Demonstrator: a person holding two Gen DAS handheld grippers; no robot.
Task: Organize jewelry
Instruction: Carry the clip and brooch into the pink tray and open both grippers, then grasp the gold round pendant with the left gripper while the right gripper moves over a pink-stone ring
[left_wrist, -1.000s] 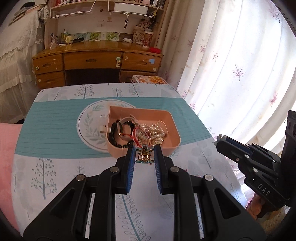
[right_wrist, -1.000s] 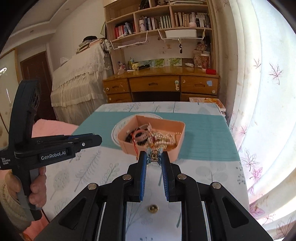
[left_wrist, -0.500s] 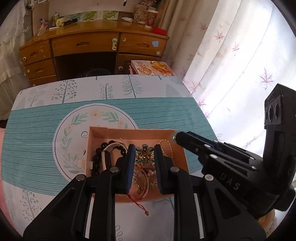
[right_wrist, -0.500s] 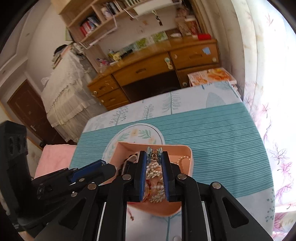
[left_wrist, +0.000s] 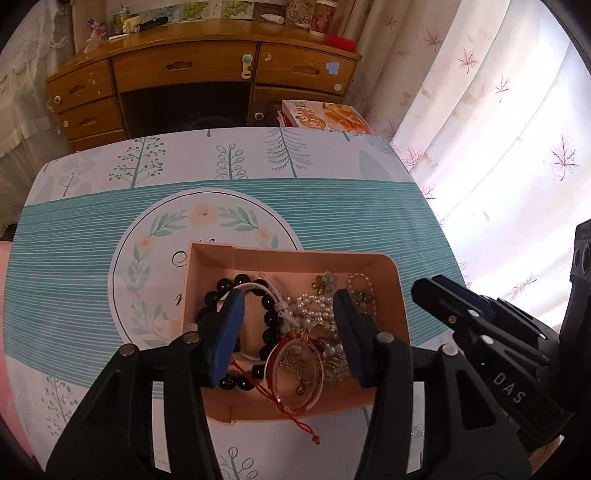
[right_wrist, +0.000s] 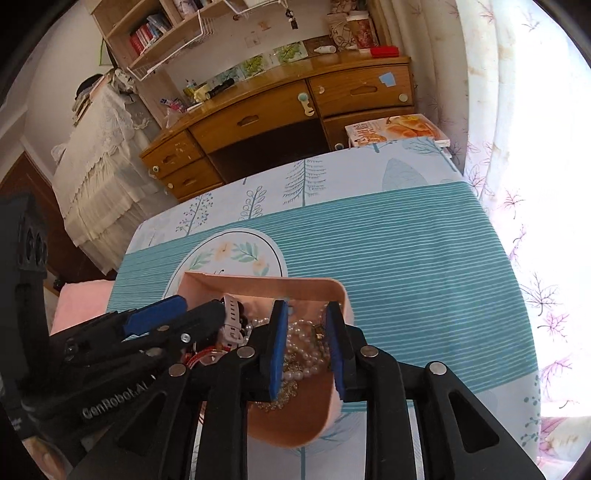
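A pink tray sits on the patterned tablecloth and holds a tangle of jewelry. In it lie a black bead bracelet, pearl strands, a clear oval pendant on a red cord and a small flower brooch. My left gripper hangs over the tray. Its jaws are opening and nothing is pressed between the blue pads. My right gripper hovers over the pearl strands in the same tray, beside a white watch strap. Its jaws are also opening, with nothing gripped.
The two grippers sit close side by side over the tray: the right gripper and the left gripper. A wooden desk stands beyond the table, a printed box at its far right corner, and a curtain on the right.
Both grippers moved forward and down from the near table edge to above the tray. Their jaws have spread, and the small ornaments they pinched are no longer between the pads.
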